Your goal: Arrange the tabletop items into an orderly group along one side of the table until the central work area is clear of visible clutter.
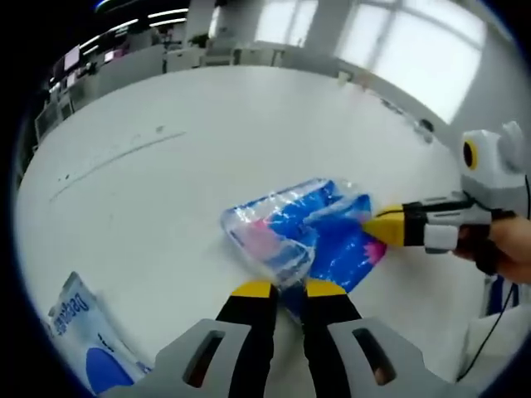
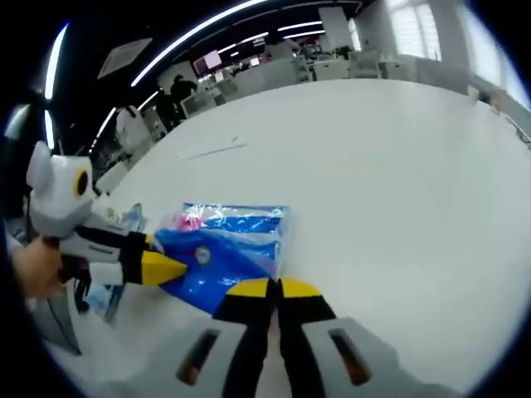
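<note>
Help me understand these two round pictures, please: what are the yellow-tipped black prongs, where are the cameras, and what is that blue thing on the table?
A person holds a two-jaw gripper in each hand, and a fisheye camera rides on each, looking along its jaws. In the left gripper view, the left gripper rises from the bottom, its jaws close together at the near edge of a blue plastic bag. The right gripper comes in from the right, held by a hand, its tip at the bag's far edge. The right gripper view shows the same bag from the other side. Both appear to pinch the bag, which lies on a white table. A second blue and white packet lies nearby.
</note>
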